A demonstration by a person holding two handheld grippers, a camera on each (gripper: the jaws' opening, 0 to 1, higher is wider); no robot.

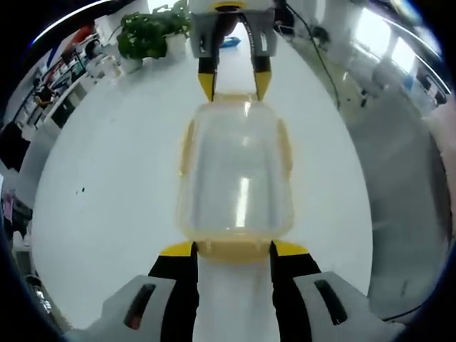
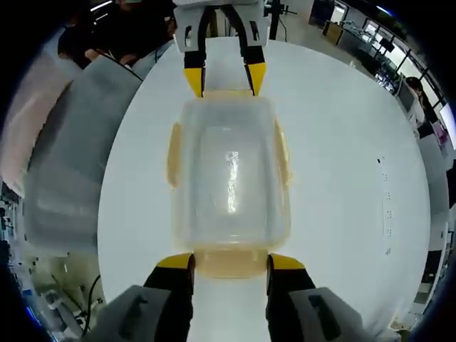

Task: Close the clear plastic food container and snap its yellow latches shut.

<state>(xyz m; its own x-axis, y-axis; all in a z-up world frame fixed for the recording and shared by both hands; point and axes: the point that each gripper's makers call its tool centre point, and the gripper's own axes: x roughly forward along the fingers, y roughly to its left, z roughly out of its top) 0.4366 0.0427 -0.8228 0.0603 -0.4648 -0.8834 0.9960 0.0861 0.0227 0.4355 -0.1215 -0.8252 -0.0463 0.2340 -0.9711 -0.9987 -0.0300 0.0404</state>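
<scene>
Flanking the lidded container (image 1: 235,171) on the white table (image 1: 107,206), I'm holding my left gripper (image 1: 234,251) and right gripper (image 2: 230,263) open, jaw tips bracketing opposite end latches (image 1: 234,251)

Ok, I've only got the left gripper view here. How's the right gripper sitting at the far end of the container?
Observer: The right gripper has its jaws open, one tip on each side of the yellow end latch of the container. I can't tell whether they touch it.
Operator: Anything behind my left gripper?
Observer: Yes. Beyond the left gripper, a person in a grey padded jacket is at the edge of the table.
</scene>
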